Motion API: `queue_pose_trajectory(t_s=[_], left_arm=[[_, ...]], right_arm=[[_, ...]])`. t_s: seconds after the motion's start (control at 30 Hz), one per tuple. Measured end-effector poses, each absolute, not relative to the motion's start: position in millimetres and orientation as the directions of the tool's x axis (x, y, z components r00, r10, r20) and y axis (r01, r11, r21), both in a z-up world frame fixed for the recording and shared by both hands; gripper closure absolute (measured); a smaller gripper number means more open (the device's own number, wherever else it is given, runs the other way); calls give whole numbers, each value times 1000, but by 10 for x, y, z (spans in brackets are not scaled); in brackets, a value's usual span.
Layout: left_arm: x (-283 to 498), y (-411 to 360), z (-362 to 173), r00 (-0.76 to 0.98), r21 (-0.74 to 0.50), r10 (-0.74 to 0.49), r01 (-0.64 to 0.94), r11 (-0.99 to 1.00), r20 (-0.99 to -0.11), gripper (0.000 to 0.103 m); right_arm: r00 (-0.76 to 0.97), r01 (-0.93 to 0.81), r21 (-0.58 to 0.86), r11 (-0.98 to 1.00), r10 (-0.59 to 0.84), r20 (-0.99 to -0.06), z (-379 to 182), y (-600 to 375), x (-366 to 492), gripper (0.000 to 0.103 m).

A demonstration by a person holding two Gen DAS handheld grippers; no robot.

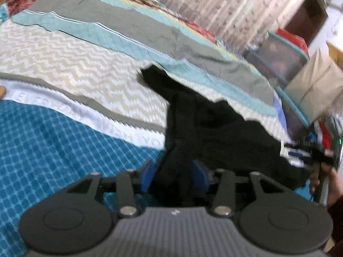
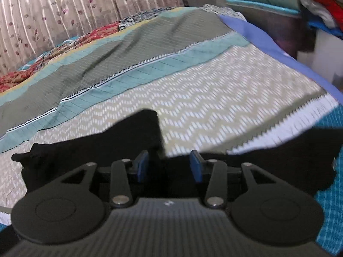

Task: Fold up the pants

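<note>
A bed (image 1: 70, 68) covered in a patchwork quilt of blue checks, cream zigzag, teal and grey-green bands fills most of both views, running from the lower left to the upper right of the left wrist frame. Behind it, along the top of both frames, hangs a pale curtain (image 2: 53, 6) printed with small leaves. At the right edge of the left wrist frame, storage boxes (image 1: 285, 57) and stacked bags stand beside the bed.

The black pants (image 1: 214, 128) lie bunched on the quilt in the centre and right of the left wrist frame, one end reaching up toward the middle of the picture. In the right wrist view the same dark cloth (image 2: 96, 145) stretches across the lower half, from the left edge to the right edge.

The left claw (image 1: 174, 176), at the bottom centre of its frame, is clenched on a fold of the pants, the cloth rising between its blue pads (image 1: 148, 176). The right claw (image 2: 169, 167) stands released, its blue pads (image 2: 141, 165) well apart over the black cloth; the blur hides whether they touch it.
</note>
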State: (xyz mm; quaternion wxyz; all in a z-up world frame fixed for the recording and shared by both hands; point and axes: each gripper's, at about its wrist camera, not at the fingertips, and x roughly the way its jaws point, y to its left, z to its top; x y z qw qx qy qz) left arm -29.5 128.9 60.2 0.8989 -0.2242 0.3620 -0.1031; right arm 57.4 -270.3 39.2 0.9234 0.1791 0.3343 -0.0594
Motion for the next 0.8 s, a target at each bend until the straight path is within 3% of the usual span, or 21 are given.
queue_pose_trajectory(t_s=[0.13,0.2,0.27,0.33,0.47,0.5,0.63,0.67,0.77,0.8], left_arm=[[-201,1395,590,718,-497,-329,-27,867,-613,46],[-134,1359,518,692,-516,-355,-29,856,-628,42],[-88,1271,433,665,-525,-384,-14,851,-640,32],[-58,1151,347,639,-518,-399,1,855,-658,30],[-23,1000,248,606,-505,-404,4,863,-685,30],[-17,985,234,605,-506,-404,2,863,-686,33],[-21,937,240,614,-493,-404,27,870,-678,75],[-30,925,244,618,-492,-409,41,870,-672,83],[-118,908,308,646,-470,-401,74,880,-650,88],[-159,912,341,658,-463,-399,85,882,-639,88]], right_arm=[[806,148,333,931,81,-586,593,-2559,612,57],[806,32,351,936,184,-563,696,-2382,747,56],[776,-110,340,934,294,-558,761,-1955,906,50],[735,-243,298,923,376,-564,773,-1499,1066,41],[690,-457,82,885,411,-596,677,-636,1330,37],[683,-485,29,874,399,-611,631,-478,1422,36],[627,-562,-68,824,371,-685,401,-101,1765,30],[605,-585,-74,807,374,-703,345,-37,1825,31],[525,-625,-121,771,301,-796,55,126,1886,74],[527,-602,-92,793,309,-792,15,98,1890,78]])
